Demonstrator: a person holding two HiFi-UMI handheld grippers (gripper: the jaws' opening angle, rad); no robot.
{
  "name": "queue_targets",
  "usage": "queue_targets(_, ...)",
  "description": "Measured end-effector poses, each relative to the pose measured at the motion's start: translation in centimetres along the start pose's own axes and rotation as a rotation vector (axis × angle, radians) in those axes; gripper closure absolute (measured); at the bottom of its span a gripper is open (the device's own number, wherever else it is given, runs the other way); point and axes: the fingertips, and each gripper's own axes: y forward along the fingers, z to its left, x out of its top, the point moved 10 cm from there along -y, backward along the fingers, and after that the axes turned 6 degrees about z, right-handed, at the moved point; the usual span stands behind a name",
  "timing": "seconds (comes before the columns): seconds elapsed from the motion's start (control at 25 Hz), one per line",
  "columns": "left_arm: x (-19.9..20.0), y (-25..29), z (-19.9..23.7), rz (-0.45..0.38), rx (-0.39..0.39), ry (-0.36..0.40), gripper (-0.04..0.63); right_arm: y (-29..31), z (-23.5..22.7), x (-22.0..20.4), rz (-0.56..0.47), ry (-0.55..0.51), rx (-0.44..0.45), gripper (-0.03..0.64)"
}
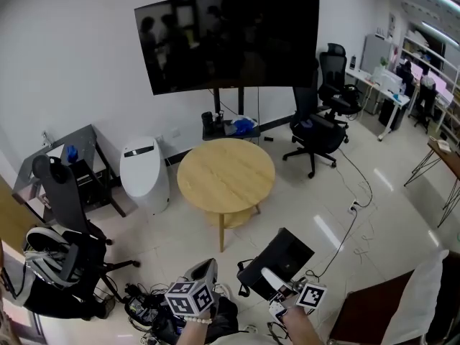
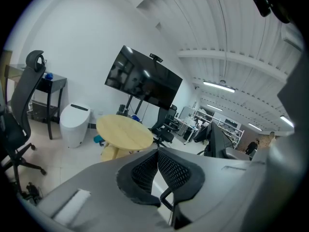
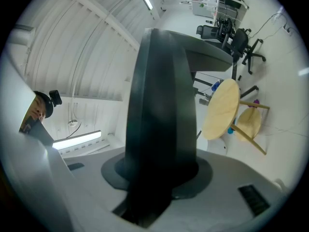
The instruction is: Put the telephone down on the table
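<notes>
Pale wood tops the round table [image 1: 226,175] in the middle of the room, and everything else can be placed from it. The telephone [image 1: 282,256], a flat black slab, is not on the table: it is up in the air on the table's near side, toward the right, over the floor tiles. The right gripper [image 1: 273,277] is clamped on its lower end. Seen from that gripper, the telephone [image 3: 161,105] rises as a dark column from between the closed jaws, with the table [image 3: 222,110] beyond it.

The left gripper [image 1: 204,269] is also on the table's near side, just left of the telephone and apart from it. Its jaws are pressed together, the black mesh pads [image 2: 177,170] meeting face to face, and the table [image 2: 124,129] lies ahead of them.

Behind the table stands a large dark screen [image 1: 226,40]. To the table's left sits a white toilet [image 1: 144,172], and to its right, farther back, a black office chair [image 1: 316,131].
</notes>
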Motion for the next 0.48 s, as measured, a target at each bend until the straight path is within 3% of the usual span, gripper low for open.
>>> queue_targets(0.48,6.4,6.6,5.7,0.001,-0.027,-0.003,0.611,8.4,-3.6,5.2,0.03,-0.024,-0.033,0.457)
